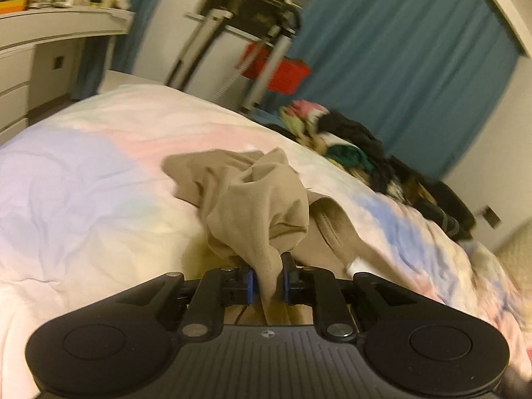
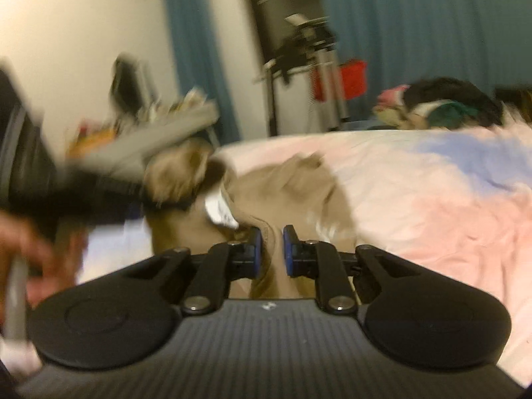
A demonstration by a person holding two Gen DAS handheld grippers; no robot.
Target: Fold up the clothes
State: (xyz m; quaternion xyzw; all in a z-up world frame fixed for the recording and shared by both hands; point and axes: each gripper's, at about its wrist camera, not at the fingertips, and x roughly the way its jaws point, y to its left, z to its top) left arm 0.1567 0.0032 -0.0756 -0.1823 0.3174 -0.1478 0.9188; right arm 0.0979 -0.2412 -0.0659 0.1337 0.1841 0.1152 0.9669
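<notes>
Tan garment point(image 1: 252, 196): crumpled on the pastel bedspread point(image 1: 83, 179), one bunch lifted off it; white label point(image 2: 219, 212) showing near the collar
Left gripper point(image 1: 268, 281): jaws nearly closed, pinching a hanging fold of the tan cloth
Right gripper point(image 2: 272, 249): jaws narrowed on the garment's edge, cloth between the pads; view blurred
Person's hand point(image 2: 30, 249): blurred, at the left edge
Clothes pile point(image 1: 352, 143): dark and coloured, far side of the bed
Teal curtain point(image 1: 415, 66): behind

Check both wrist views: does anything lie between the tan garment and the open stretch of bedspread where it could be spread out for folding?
Nothing visible does. The tan garment lies on the bedspread; the pile of clothes sits well behind it.
</notes>
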